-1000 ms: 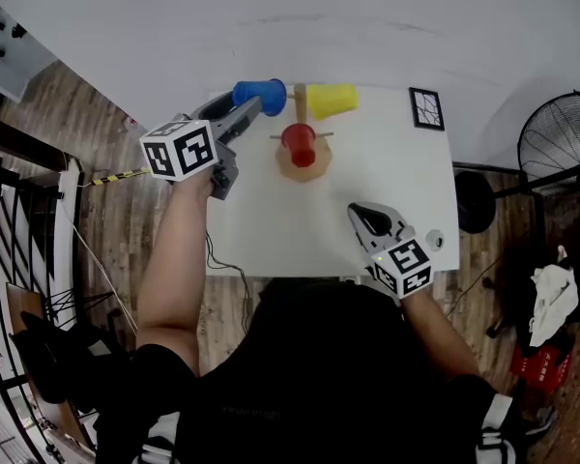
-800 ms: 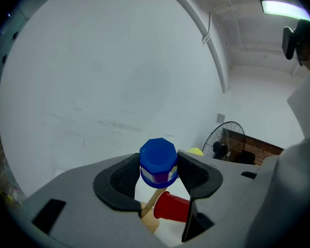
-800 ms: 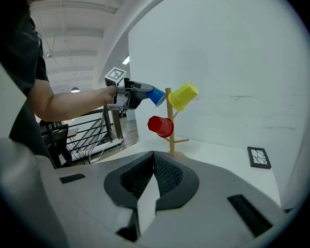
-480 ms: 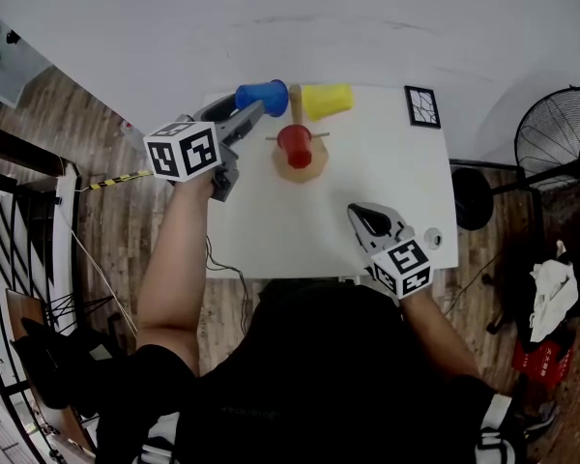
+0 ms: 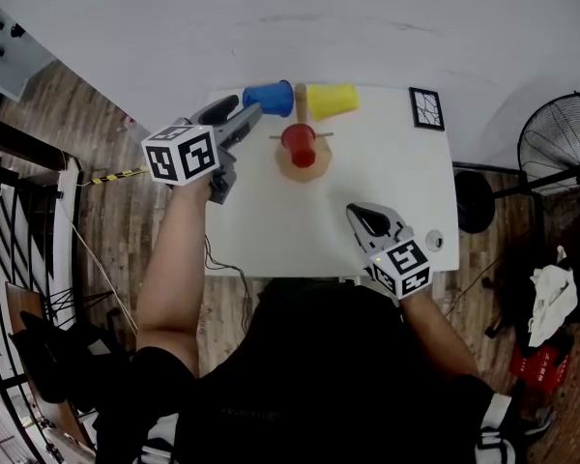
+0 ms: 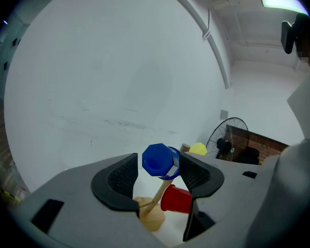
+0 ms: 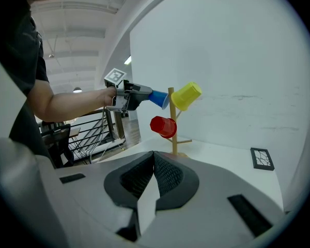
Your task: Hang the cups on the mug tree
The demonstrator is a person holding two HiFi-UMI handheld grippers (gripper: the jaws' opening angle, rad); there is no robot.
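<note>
L gripper [image 5: 244, 110] is released: its jaws have just been opening. The blue cup [image 5: 268, 98] sits between them, gap on one side, hung on an upper peg of the mug tree [image 5: 309, 170]. Yellow cup [image 5: 331, 101] hangs opposite, red cup [image 5: 298, 144] on a lower peg. R gripper [image 5: 361, 213] is clenched & empty, over the surface [image 5: 271, 230] front. No loose cups seen, so prob. done bar backing L gripper off.

Black tee [image 5: 319, 385]; grey grippers [image 5: 244, 116] [image 5: 361, 217], b/w cubes [image 5: 181, 153]
</note>
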